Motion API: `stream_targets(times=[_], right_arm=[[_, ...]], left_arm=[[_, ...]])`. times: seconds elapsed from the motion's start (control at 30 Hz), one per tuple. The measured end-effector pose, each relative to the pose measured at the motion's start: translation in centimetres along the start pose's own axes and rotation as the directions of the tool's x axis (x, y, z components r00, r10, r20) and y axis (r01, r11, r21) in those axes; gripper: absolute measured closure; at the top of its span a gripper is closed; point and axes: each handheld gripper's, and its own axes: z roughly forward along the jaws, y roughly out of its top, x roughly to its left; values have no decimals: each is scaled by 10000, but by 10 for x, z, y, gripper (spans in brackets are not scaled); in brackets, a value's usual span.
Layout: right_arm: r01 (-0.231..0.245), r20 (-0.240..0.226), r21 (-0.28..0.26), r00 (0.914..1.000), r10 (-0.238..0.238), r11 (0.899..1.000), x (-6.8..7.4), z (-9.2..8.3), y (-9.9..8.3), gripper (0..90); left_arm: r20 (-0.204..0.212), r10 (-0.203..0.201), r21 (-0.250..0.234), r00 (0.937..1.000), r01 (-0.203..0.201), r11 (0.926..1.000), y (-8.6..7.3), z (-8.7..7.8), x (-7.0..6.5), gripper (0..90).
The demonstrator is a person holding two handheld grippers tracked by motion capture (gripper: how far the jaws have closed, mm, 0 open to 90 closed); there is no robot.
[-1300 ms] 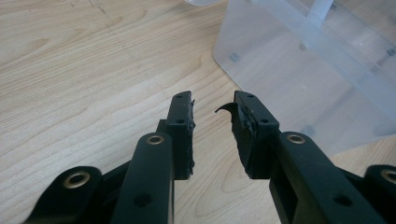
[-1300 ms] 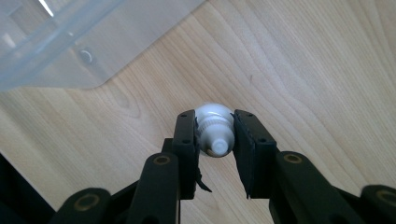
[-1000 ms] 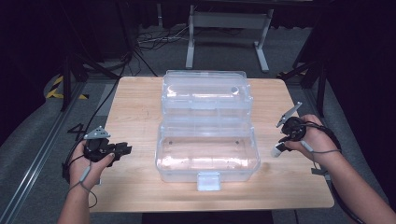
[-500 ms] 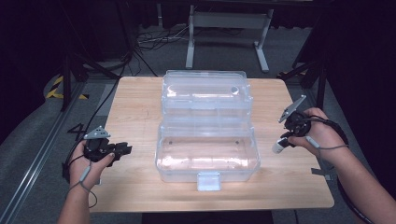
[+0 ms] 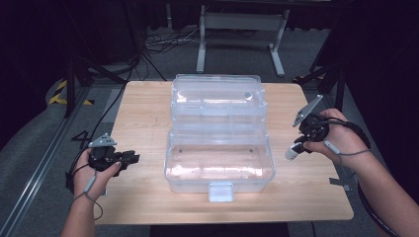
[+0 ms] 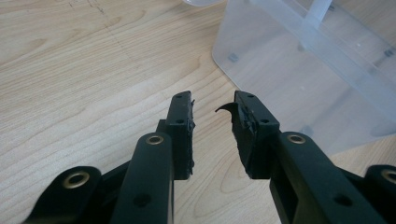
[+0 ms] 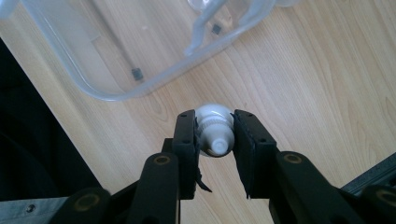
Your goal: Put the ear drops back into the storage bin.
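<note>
Only the right hand has moved since a second ago — it has lifted a bit and slid toward the far side of the table, taking its little white thing along. The left hand has stayed put.

On the left, the left gripper (image 5: 129,158) rests low over the wooden table (image 5: 143,113), just beside the near left corner of the clear plastic box (image 5: 220,168). Its jaws are apart with nothing between them, and a bit of black padding curls loose off one jaw.

In the middle, the box sits wide open. Its lid (image 5: 216,98) is laid back flat on the far side, and a small latch (image 5: 220,191) sticks out at the front. The near half looks empty.

On the right, the right gripper (image 7: 214,135) is squeezed tight on a small white bottle (image 7: 214,128), holding it near the cap, which points back toward the hand. The bottle hangs in the air off the box's right side, near it but not touching.

My guess is the bottle is meant to go into the box. To do that well, carry it high enough to pass over the wall, bring it down low inside, and only then let go — so it doesn't bounce or roll.
</note>
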Motion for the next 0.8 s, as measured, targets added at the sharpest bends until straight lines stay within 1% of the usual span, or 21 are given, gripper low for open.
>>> stream_targets(times=[0.13, 0.17, 0.3, 0.37, 0.47, 0.53, 0.6, 0.63, 0.7, 0.8], right_arm=[[183, -24, -24, 9998, -183, 9998, 5, -5, 6, 711], [322, -44, -51, 9995, -322, 9995, 8, -7, 10, 711], [480, -72, -103, 9988, -481, 9988, 11, -9, 15, 711], [637, -176, -205, 9978, -641, 9978, 14, -10, 19, 711], [708, -201, -223, 9973, -713, 9972, 17, -11, 22, 711], [863, -266, -292, 9959, -870, 9958, 20, -10, 27, 711], [855, -257, -249, 9960, -861, 9960, 21, -11, 29, 711], [936, -301, -217, 9951, -942, 9954, 24, -10, 32, 711], [1028, -333, -243, 9941, -1036, 9944, 24, -9, 34, 711], [1073, -350, -224, 9935, -1080, 9940, 28, -8, 39, 711]], left_arm=[[-4, 7, 4, 10000, -7, 10000, 0, 0, 0, 690], [9, 5, 5, 10000, -5, 10000, 0, 0, 0, 690], [9, -6, 5, 10000, 6, 10000, -1, 0, 1, 690], [11, 5, 20, 10000, -5, 10000, -1, 0, 1, 690], [5, -32, -7, 10000, 32, 10000, -1, 0, 1, 690], [5, -31, -13, 10000, 31, 10000, -1, 0, 1, 690], [4, -26, -4, 10000, 26, 10000, -1, 0, 1, 690], [5, -16, 10, 10000, 16, 10000, -1, 0, 1, 690], [5, -19, 8, 10000, 19, 10000, -1, 0, 1, 690], [0, -17, 12, 10000, 17, 10000, -1, 0, 1, 690]])
